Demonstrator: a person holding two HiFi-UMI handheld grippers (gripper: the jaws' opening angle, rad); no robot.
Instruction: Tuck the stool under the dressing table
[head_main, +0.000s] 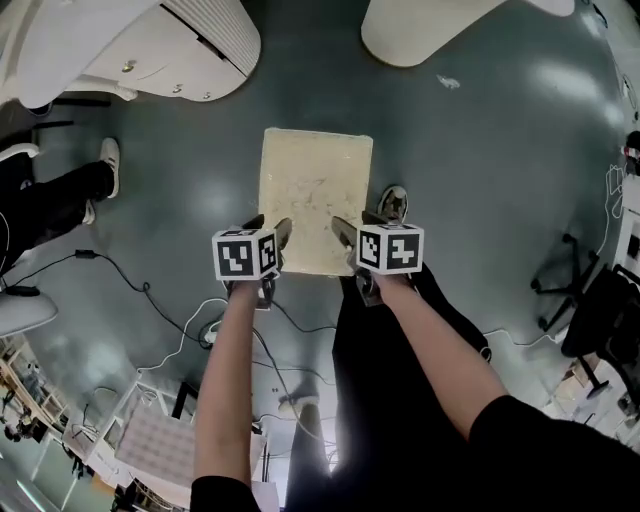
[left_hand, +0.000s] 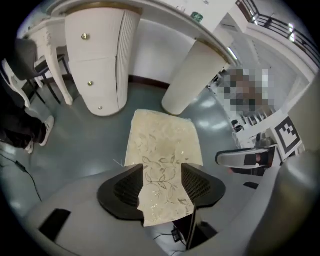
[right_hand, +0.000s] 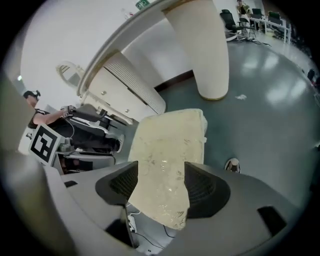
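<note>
The stool (head_main: 315, 190) has a cream, leaf-patterned cushion and stands on the grey floor in front of the white dressing table (head_main: 150, 50). One drawer pedestal of the table is at the upper left and its other rounded leg (head_main: 420, 30) at the upper right, with a gap between them. My left gripper (head_main: 270, 228) is at the stool's near left corner and my right gripper (head_main: 357, 226) at its near right corner. In the left gripper view the left gripper (left_hand: 162, 182) has its jaws apart, with the cushion (left_hand: 162, 135) running between them. The right gripper (right_hand: 160, 185) likewise straddles the cushion's (right_hand: 172, 135) edge.
My own shoe (head_main: 393, 203) is beside the stool's right edge. A bystander's legs and white shoe (head_main: 108, 160) are at the left. Cables (head_main: 150, 290) trail over the floor near my feet. A black office chair (head_main: 590, 310) stands at the right.
</note>
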